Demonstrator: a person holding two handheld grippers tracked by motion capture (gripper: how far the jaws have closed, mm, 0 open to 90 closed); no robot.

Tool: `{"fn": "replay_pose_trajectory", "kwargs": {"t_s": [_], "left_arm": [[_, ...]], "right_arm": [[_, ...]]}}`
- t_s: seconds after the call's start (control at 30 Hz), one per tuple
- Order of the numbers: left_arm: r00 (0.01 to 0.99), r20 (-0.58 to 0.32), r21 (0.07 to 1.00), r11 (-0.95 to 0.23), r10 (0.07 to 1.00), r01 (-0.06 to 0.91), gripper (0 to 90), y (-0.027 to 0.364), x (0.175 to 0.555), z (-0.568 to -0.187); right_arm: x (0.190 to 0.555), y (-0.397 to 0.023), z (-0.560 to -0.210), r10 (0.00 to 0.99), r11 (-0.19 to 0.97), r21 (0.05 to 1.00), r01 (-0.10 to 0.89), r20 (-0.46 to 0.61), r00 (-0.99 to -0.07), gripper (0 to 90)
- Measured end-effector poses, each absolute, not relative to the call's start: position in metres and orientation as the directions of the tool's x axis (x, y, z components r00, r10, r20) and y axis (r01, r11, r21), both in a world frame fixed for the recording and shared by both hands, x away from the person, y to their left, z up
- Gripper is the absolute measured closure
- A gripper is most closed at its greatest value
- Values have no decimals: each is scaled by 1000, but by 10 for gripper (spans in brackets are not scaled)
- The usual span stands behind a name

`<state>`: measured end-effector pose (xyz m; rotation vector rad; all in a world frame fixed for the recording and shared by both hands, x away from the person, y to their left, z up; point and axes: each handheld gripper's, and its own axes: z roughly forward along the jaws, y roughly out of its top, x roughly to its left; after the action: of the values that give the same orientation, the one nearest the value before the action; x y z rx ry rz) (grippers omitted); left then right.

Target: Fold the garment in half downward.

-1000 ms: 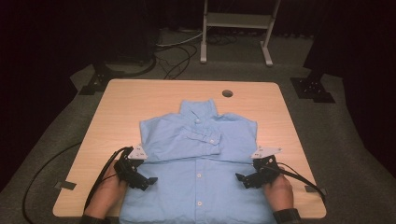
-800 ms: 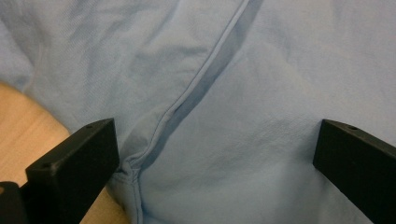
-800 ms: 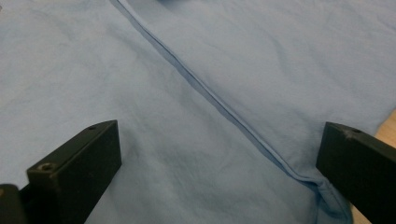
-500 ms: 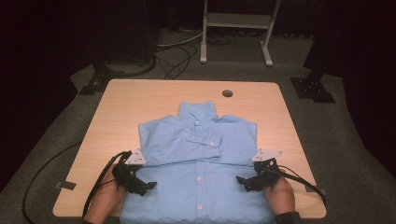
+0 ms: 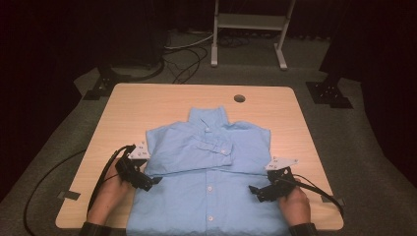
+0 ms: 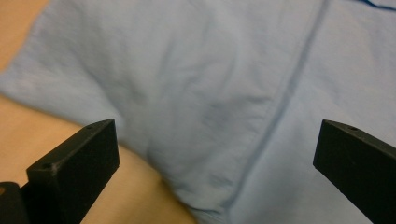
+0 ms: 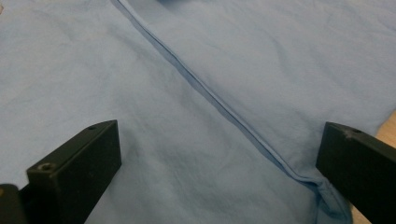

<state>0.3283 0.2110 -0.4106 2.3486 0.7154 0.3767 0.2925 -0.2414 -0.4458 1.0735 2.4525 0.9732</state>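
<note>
Light blue button-up cotton shirt (image 5: 209, 172) lies flat, front up, on the near half of the pale wooden tabletop (image 5: 162, 101), collar pointing away from the person, sleeves folded across the chest. Judged light, limp and non-fragile; it should drape and slide easily on the smooth wood, so a single-layer pinch may drag the rest. Left gripper (image 5: 151, 182) sits at the shirt's left side edge below the folded sleeve, jaws spread wide, nothing between them; the left gripper view shows the shirt's hem edge (image 6: 187, 205) meeting bare wood. Right gripper (image 5: 256, 191) sits at the shirt's right side edge, jaws likewise wide apart and empty; the side seam (image 7: 224, 112) runs between them. Best hold, in my judgement: both side edges at the seams, all layers together. Beyond the shirt's collar: a round cable hole (image 5: 239, 98) in the tabletop. Room dark; grey carpet, cables and a white metal stand (image 5: 248, 27) behind the tabletop.
</note>
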Motion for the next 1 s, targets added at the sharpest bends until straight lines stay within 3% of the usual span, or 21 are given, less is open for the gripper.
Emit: {"fn": "replay_pose_trajectory", "kwargs": {"t_s": [0.27, 0.53, 0.83, 1.0], "left_arm": [[787, 79, 676, -613, 612, 409, 0, 230, 379, -391], [806, 70, 665, -630, 588, 402, 0, 242, 428, -390], [790, 99, 680, -621, 605, 390, 0, 253, 482, -406], [773, 58, 669, -599, 632, 440, 0, 260, 493, -427]], "right_arm": [[292, -242, -446, 734, 494, 685, 536, 2, -679, 0], [292, -241, -446, 736, 490, 685, 539, 6, -677, 0], [292, -241, -446, 737, 489, 687, 537, 3, -676, 0], [292, -241, -446, 737, 489, 688, 537, 3, -676, 0]]}}
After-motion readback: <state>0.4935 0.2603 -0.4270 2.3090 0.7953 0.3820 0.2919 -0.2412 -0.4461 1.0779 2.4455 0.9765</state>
